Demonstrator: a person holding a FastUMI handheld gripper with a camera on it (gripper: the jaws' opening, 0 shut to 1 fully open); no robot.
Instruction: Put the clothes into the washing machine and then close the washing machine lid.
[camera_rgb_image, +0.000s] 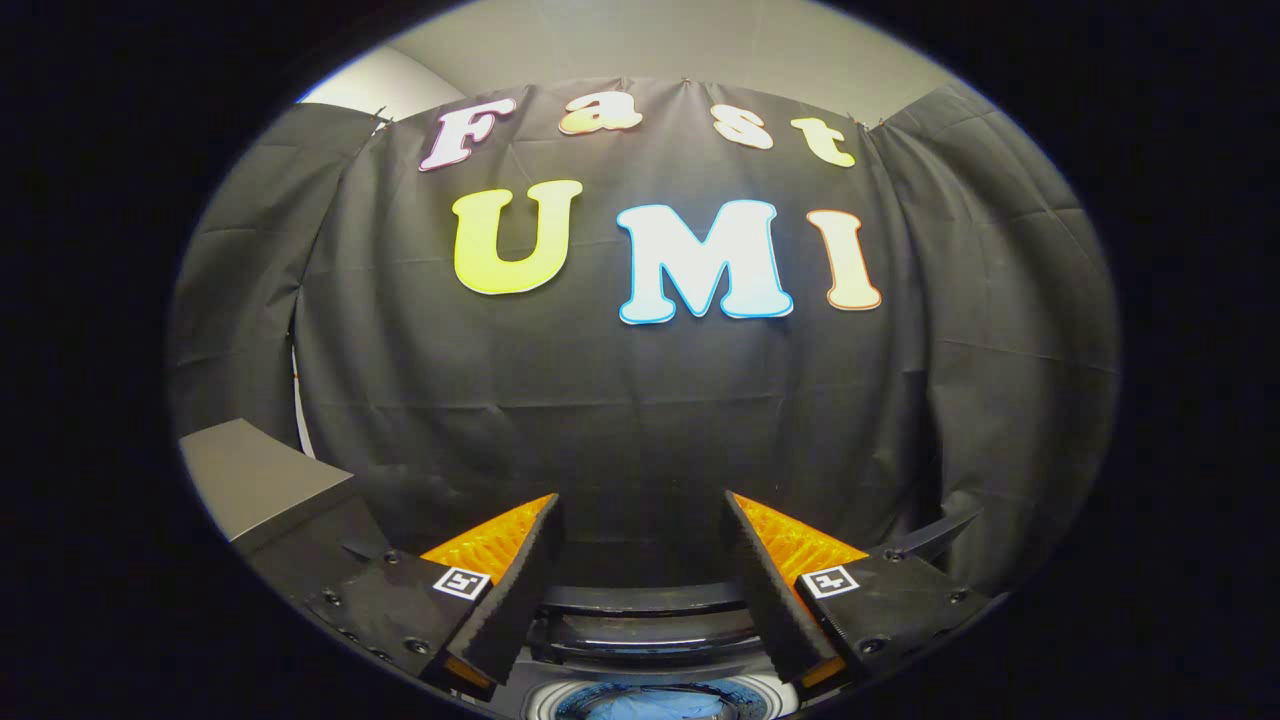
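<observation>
Clothes (655, 706) — a bit of pale blue fabric — lie down inside the round mouth of the washing machine (545, 703), low between the two fingers and beneath them; the drum's pale rim curves around the fabric on both sides (how much cloth is in there cannot be told, since little of the opening is in sight). Just past the rim, nearer the booth wall, stands the machine's dark lid (645, 620), raised and open, its glossy curved bands running across the gap between the fingers; the lid's upper edge sits roughly level with the fingers' lower halves.

Gripper (642, 515) — its fingers stand well apart, with nothing held between them; the left finger (525, 590) and the right one slant outward from the base, and their tips point toward the black cloth wall (640, 400) ahead. Neither finger touches the clothes, the rim or the lid; the gripper hangs above the machine's opening, looking more at the wall than down into the drum.

Beyond the fingers the black cloth covers the back of the booth, hanging in soft folds; to the left of the left finger a grey flat surface (250, 475) juts in at an angle, its near edge dark; above the cloth a strip of pale wall shows.
</observation>
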